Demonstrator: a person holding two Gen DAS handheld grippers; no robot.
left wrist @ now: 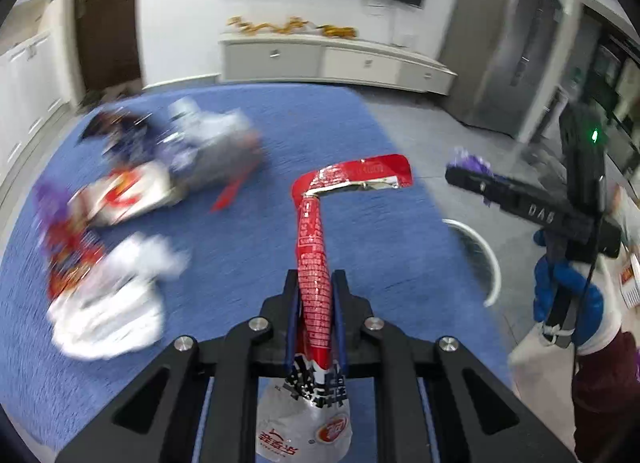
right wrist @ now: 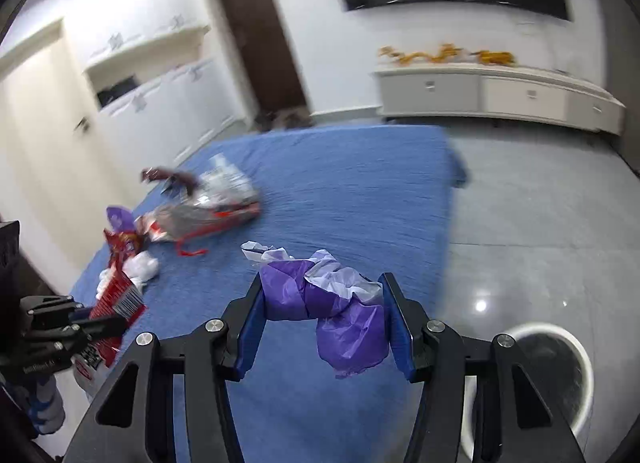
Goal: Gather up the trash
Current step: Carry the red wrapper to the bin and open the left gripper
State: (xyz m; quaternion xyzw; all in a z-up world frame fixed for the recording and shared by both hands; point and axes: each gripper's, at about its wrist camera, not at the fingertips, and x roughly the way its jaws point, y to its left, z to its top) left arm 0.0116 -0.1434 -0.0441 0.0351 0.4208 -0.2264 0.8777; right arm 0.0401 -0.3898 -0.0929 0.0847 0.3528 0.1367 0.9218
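Note:
My left gripper (left wrist: 316, 287) is shut on a long red and white snack wrapper (left wrist: 314, 247), which sticks up and forward above the blue mat (left wrist: 280, 123); its silver-lined top end bends to the right. My right gripper (right wrist: 325, 303) is shut on a crumpled purple wrapper (right wrist: 340, 311) with pale lining, held above the mat's near edge. In the left wrist view the right gripper (left wrist: 472, 179) shows at the right, held by a blue-gloved hand (left wrist: 560, 291). In the right wrist view the left gripper (right wrist: 104, 323) shows at the lower left with its red wrapper (right wrist: 120, 299).
More trash lies on the mat's left side: a silver bag (right wrist: 216, 203), a purple packet (right wrist: 120, 219), white crumpled paper (left wrist: 116, 303) and red scraps. A round white-rimmed bin (right wrist: 552, 375) stands on the grey tiled floor right of the mat. A low white cabinet (right wrist: 492, 95) lines the far wall.

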